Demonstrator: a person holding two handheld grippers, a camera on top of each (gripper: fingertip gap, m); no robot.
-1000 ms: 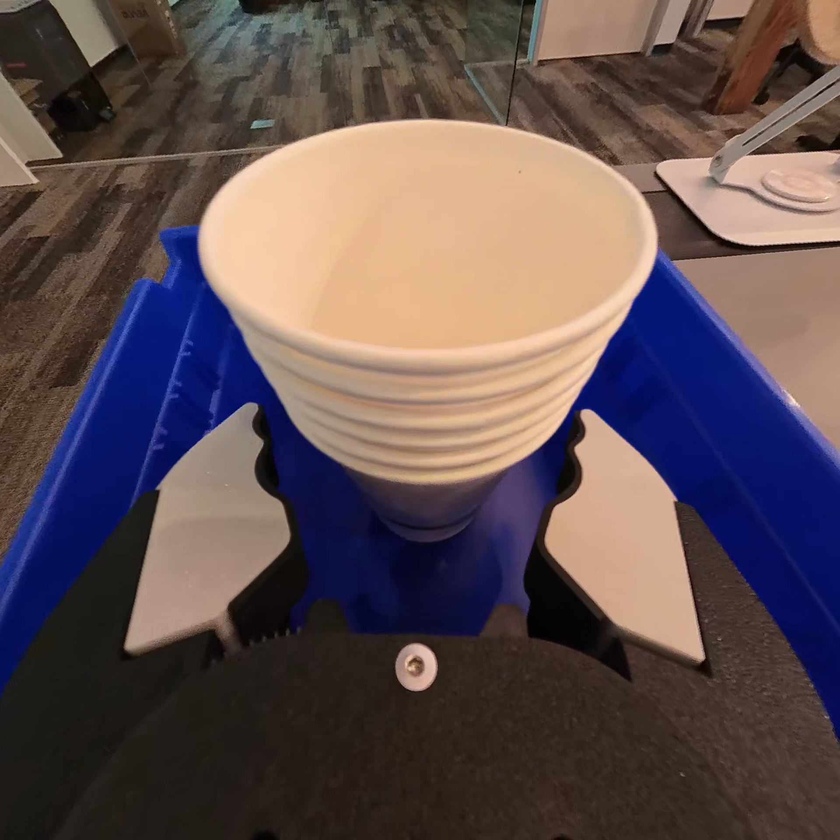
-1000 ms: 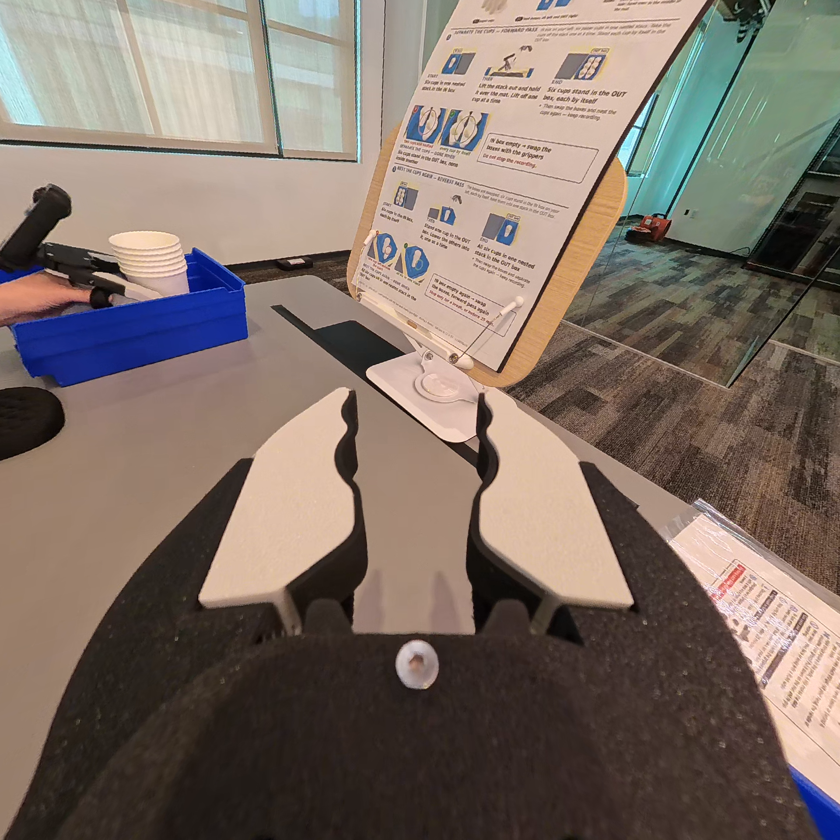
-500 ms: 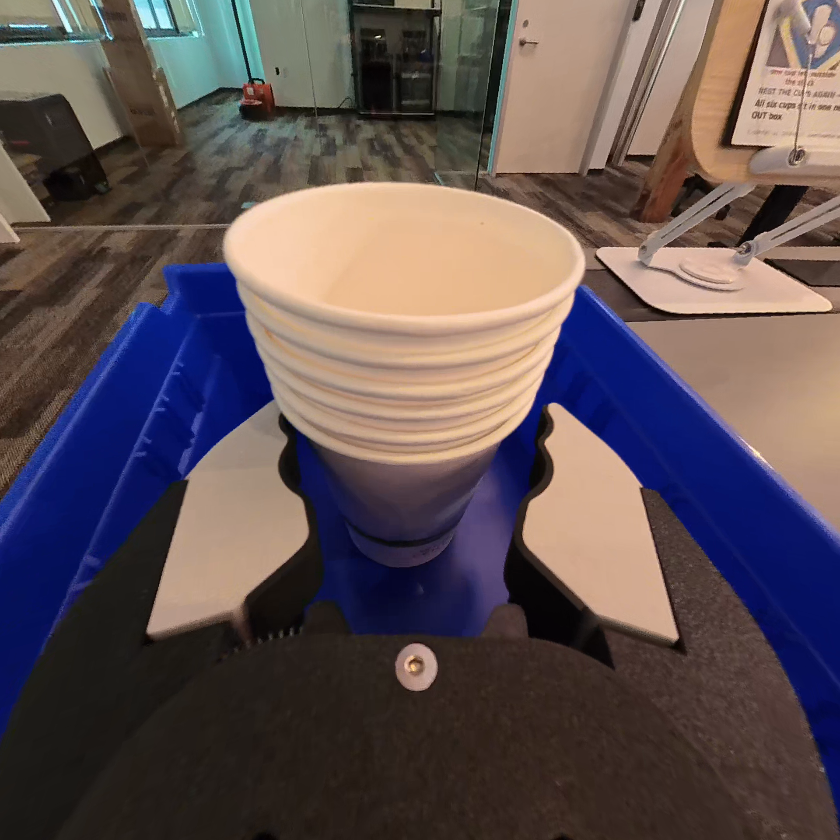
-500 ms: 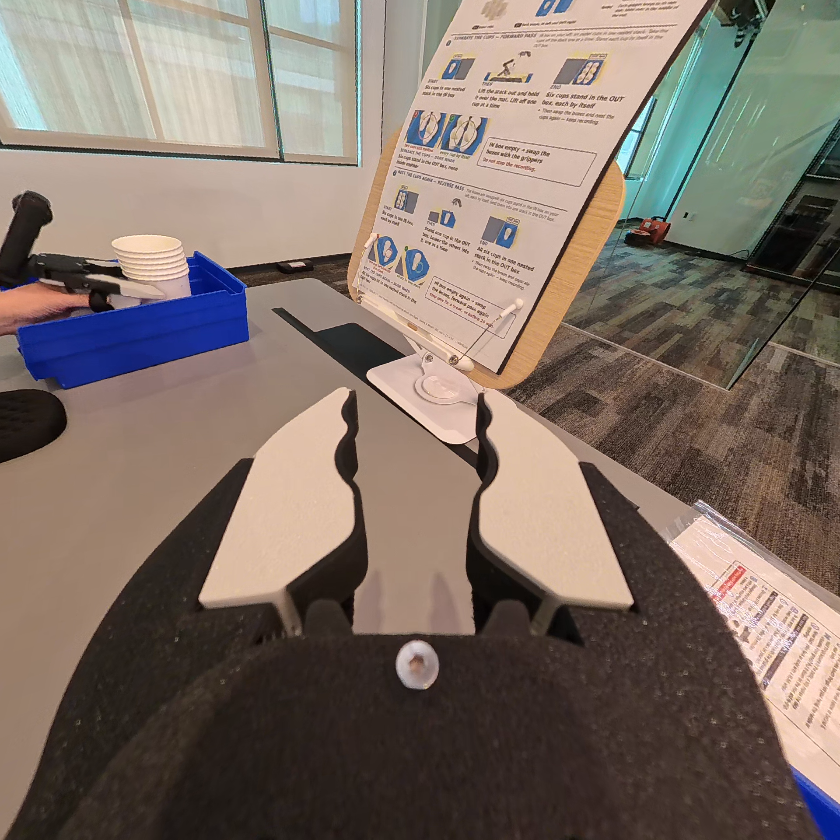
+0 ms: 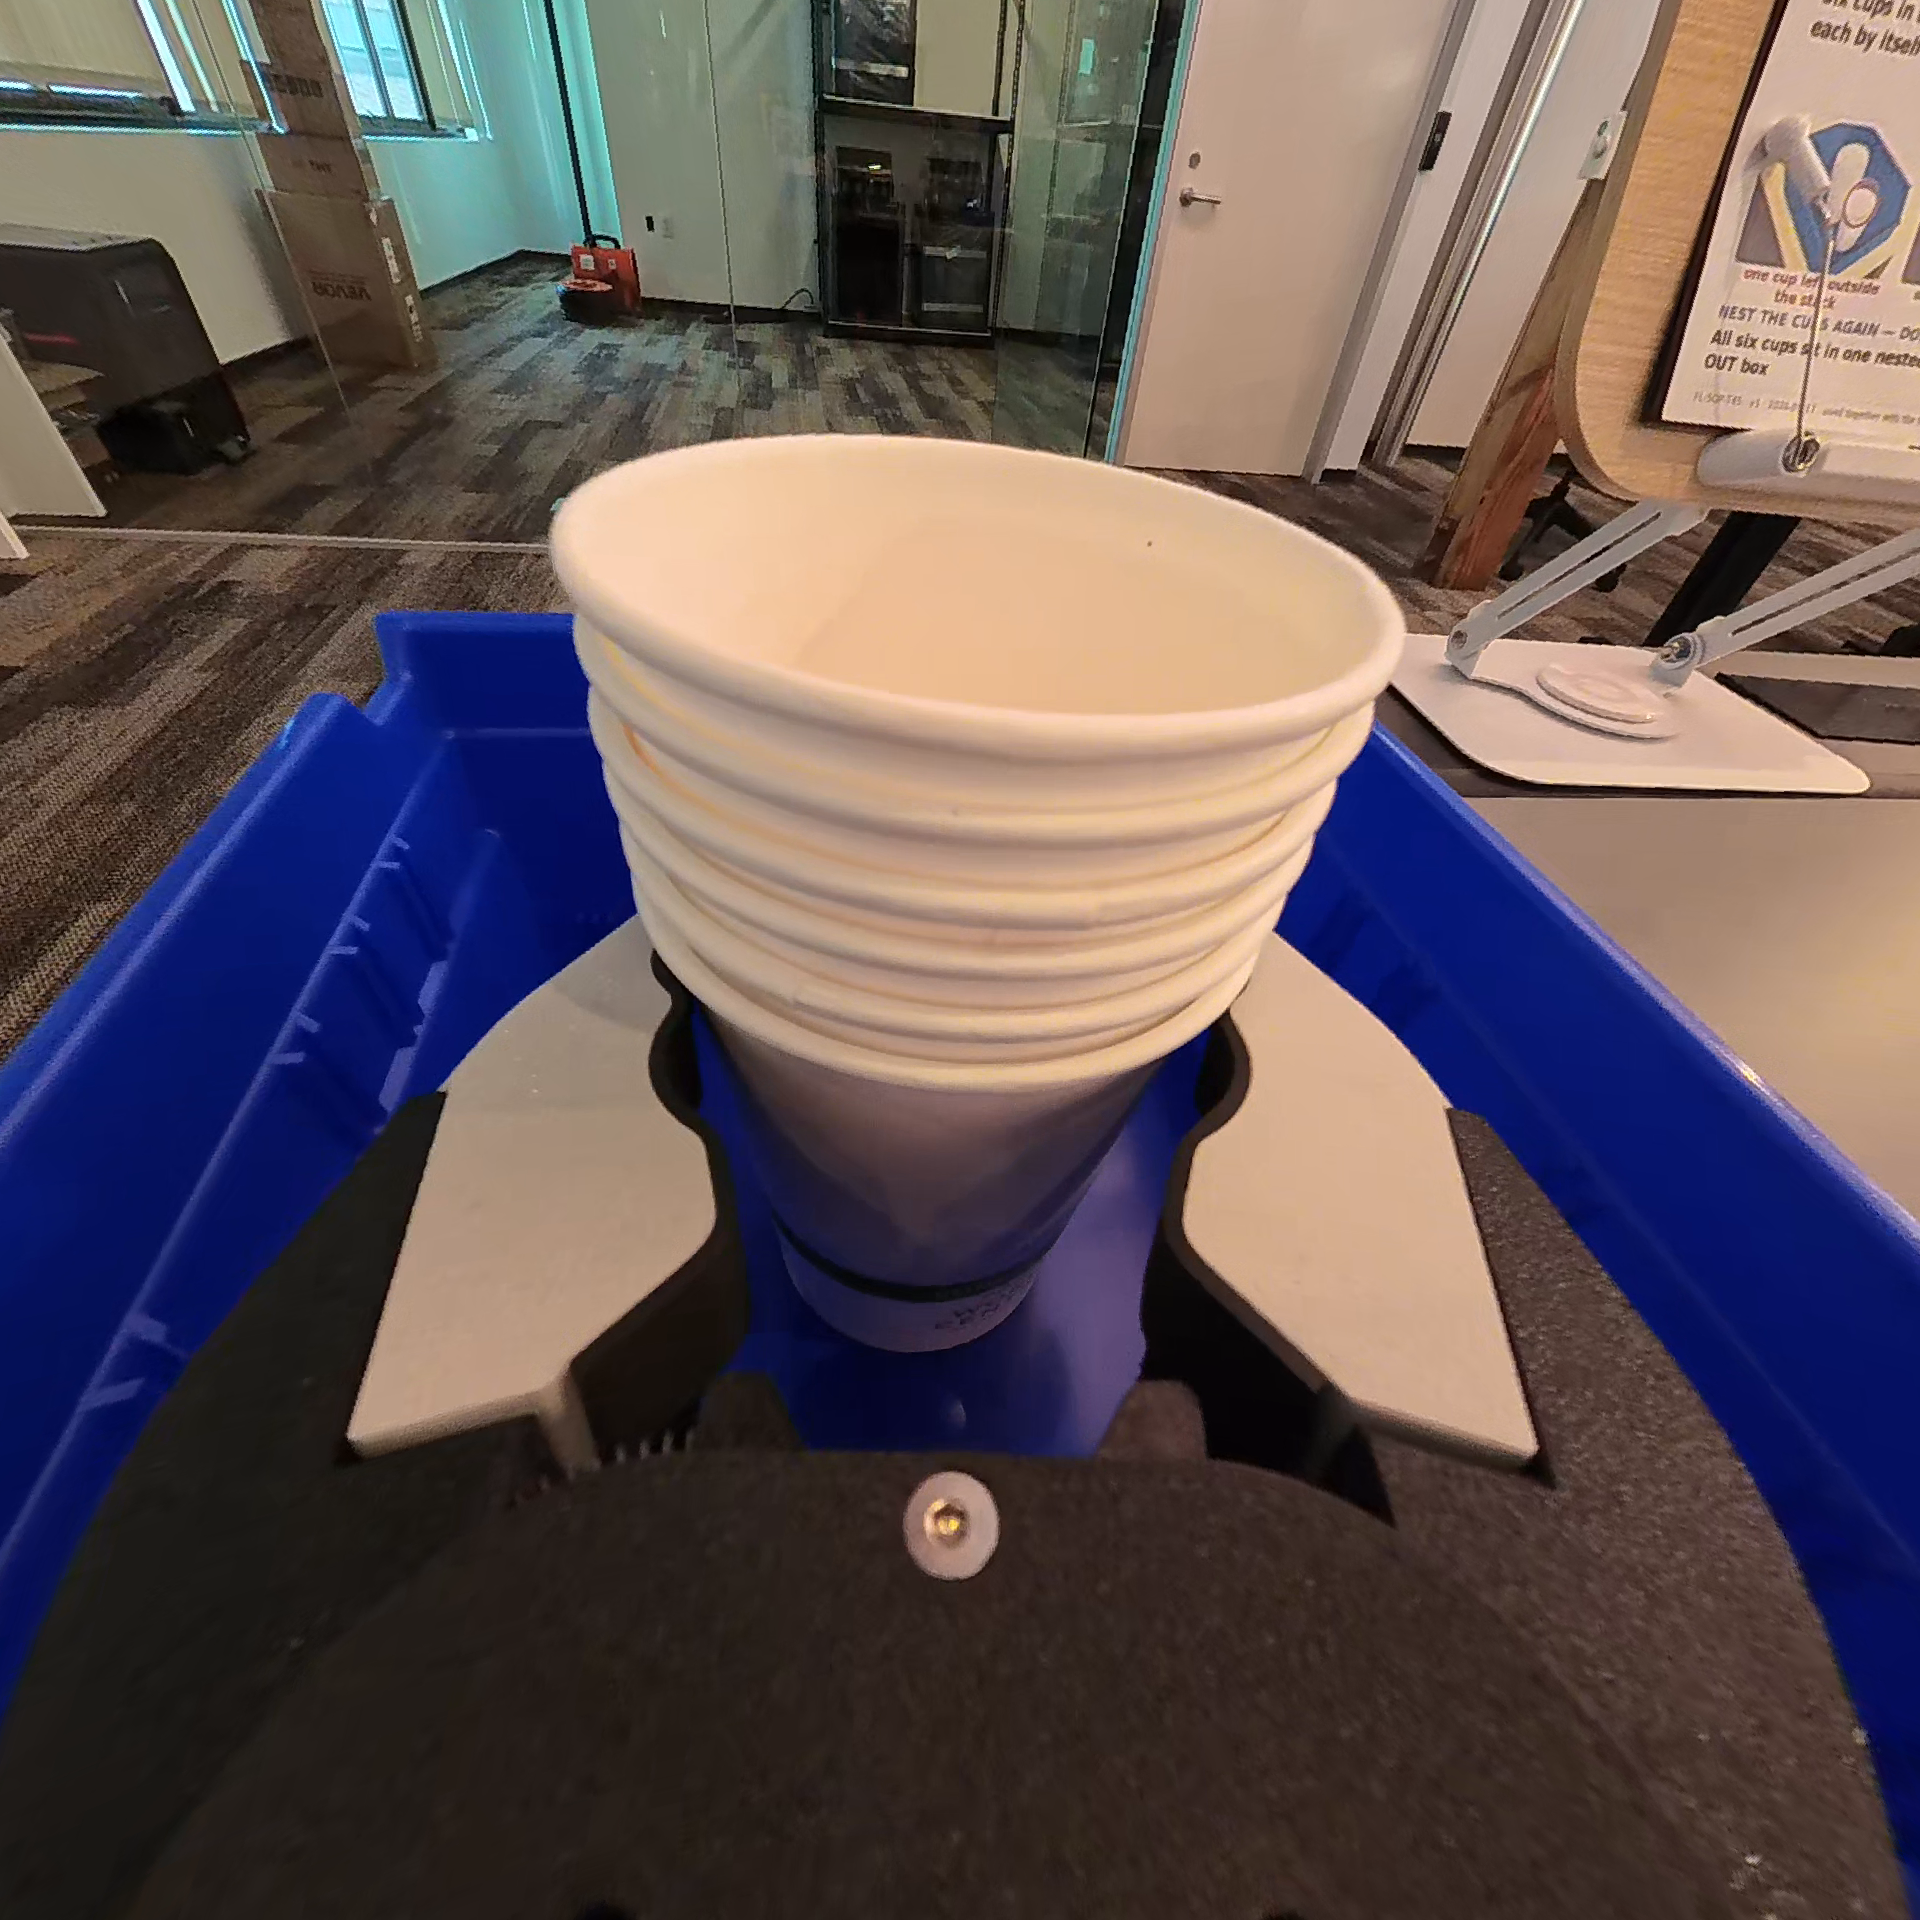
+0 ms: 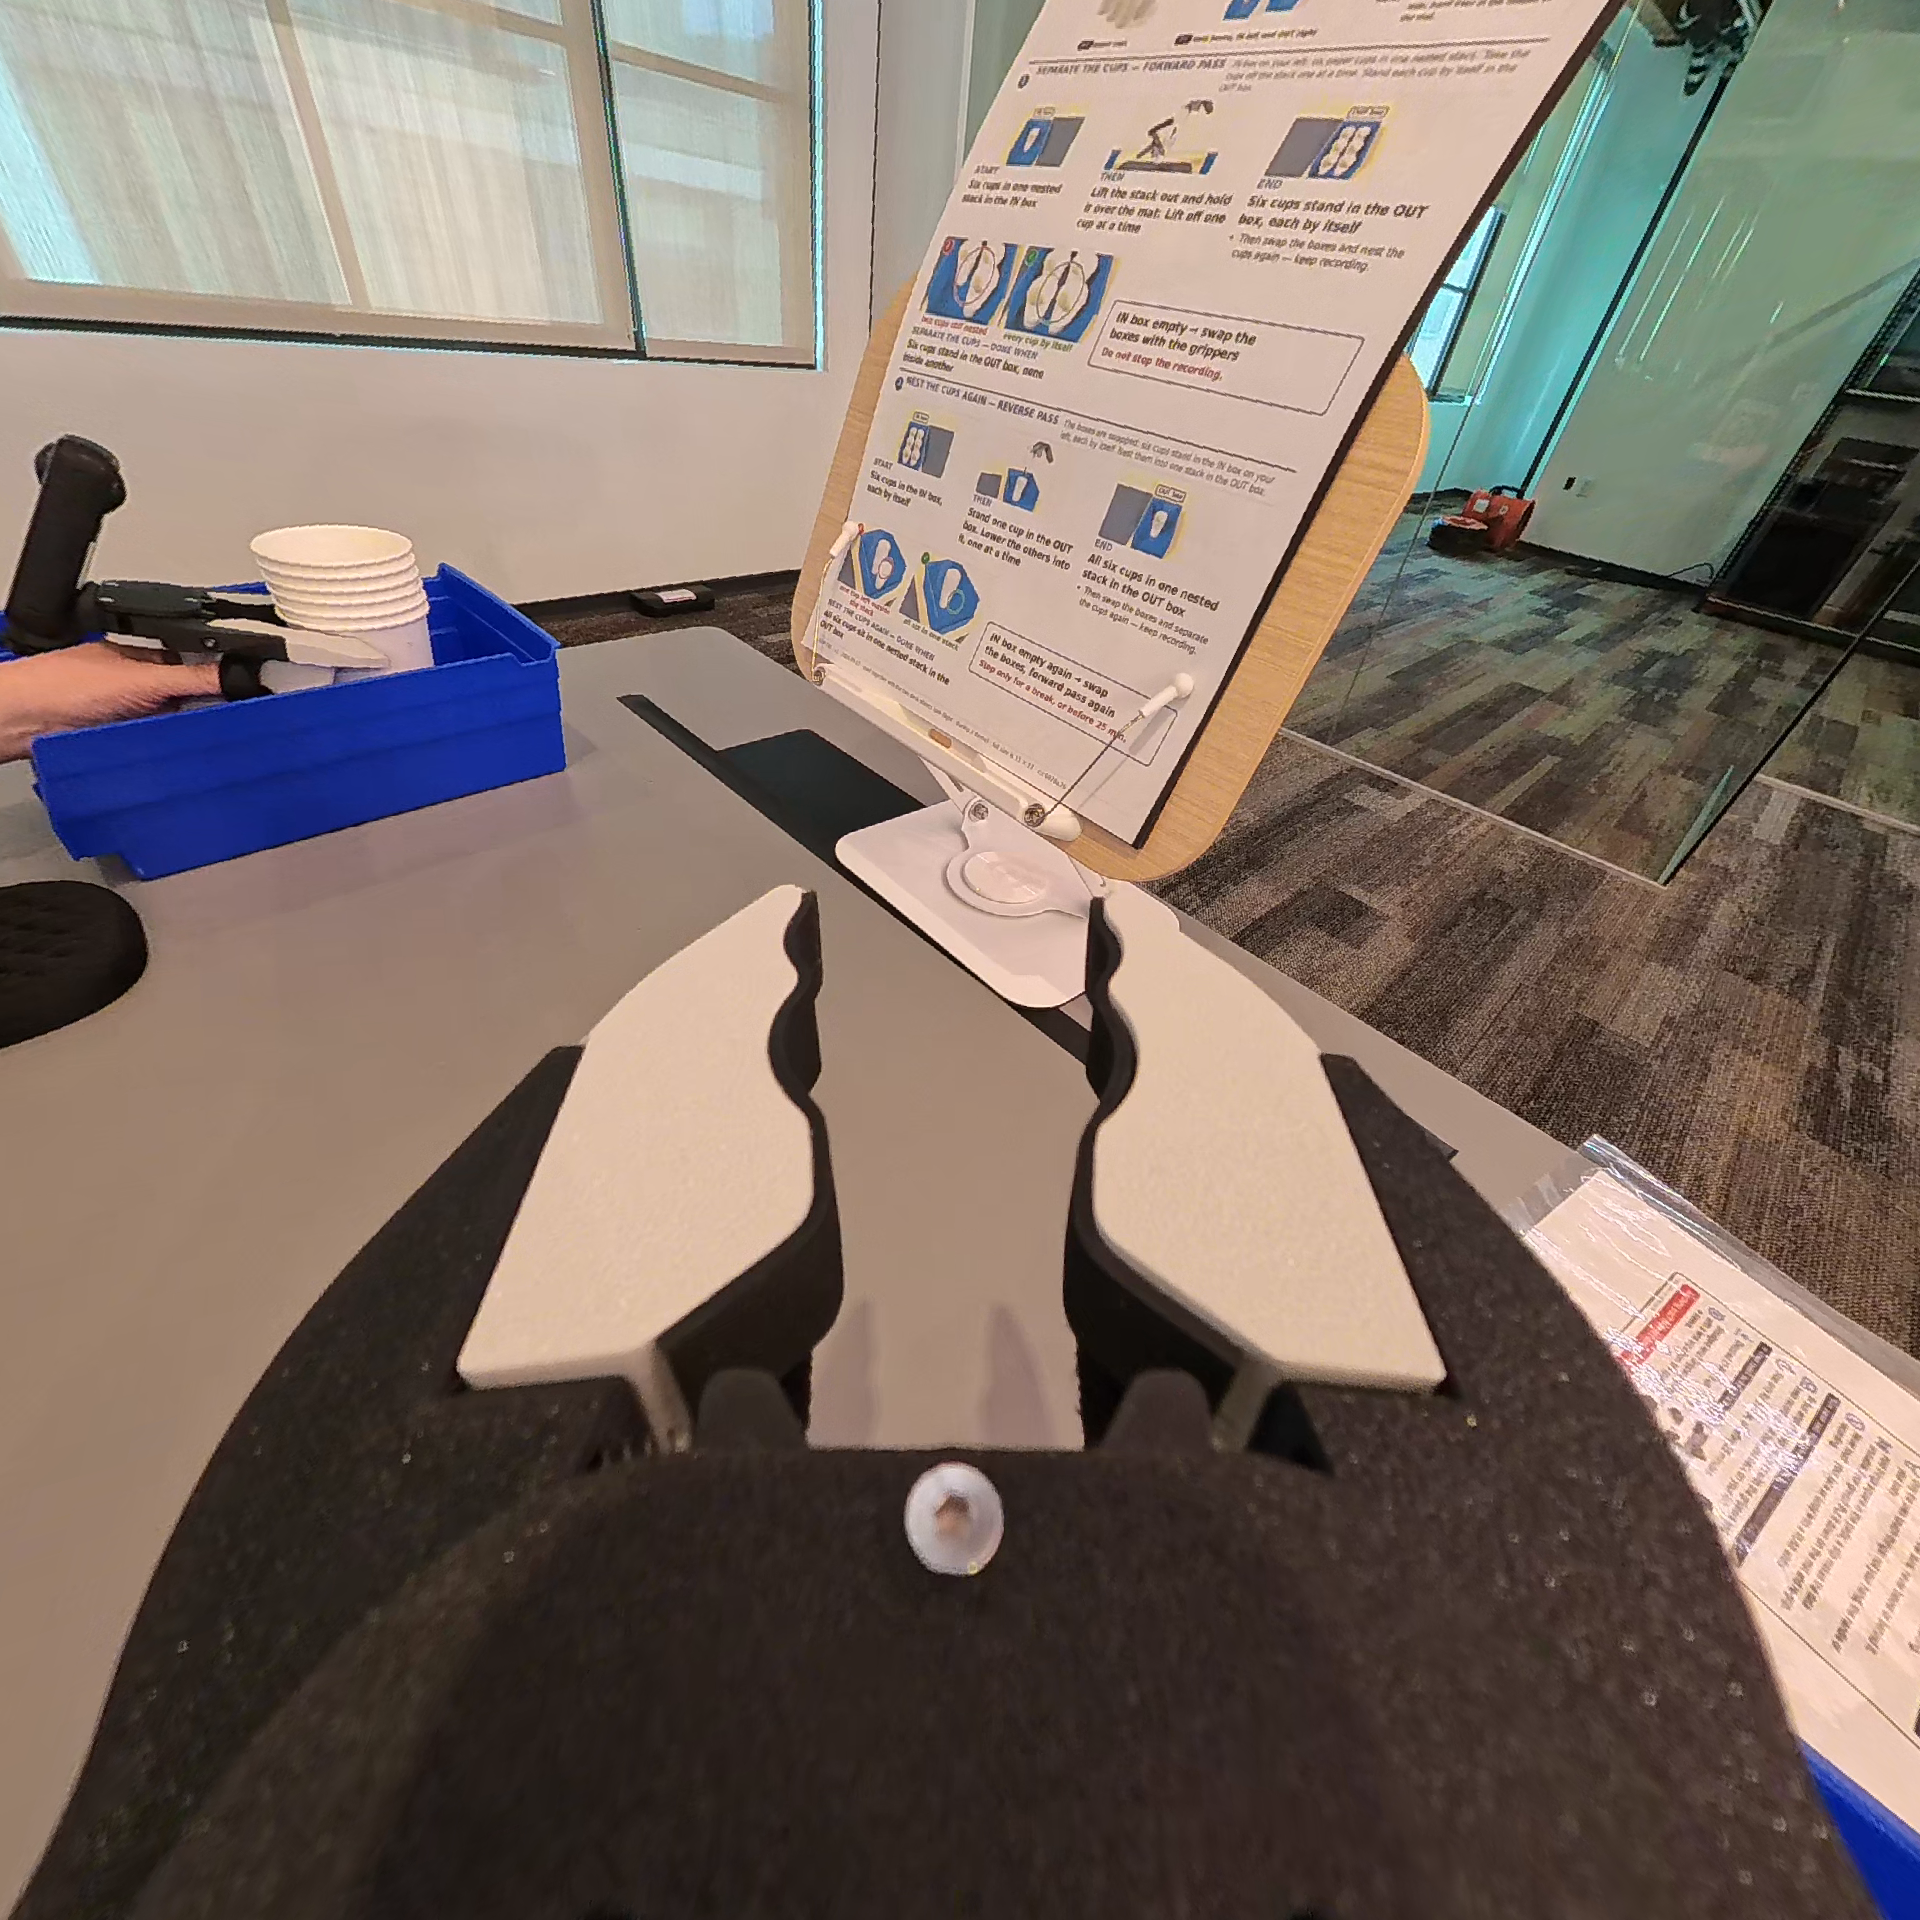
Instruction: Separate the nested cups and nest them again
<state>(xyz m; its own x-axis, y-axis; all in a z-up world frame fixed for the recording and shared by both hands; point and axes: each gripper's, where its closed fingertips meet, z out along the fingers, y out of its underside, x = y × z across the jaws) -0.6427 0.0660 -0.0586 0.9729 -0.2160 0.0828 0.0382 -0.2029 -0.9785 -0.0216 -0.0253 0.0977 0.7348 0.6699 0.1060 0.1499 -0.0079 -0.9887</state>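
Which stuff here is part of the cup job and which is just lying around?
Part of the job:
- stack of nested cups
- blue bin holding the stack
- left claw, fingers either side of the stack
- right claw, open over the table

Lying about:
- instruction board
- black round pad
- bagged sheet

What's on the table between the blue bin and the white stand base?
Only bare grey table between the blue bin and stand base, seen in the right wrist view.

Nested white cups point(image 5: 956, 831) upright in bin point(image 5: 239, 1018)
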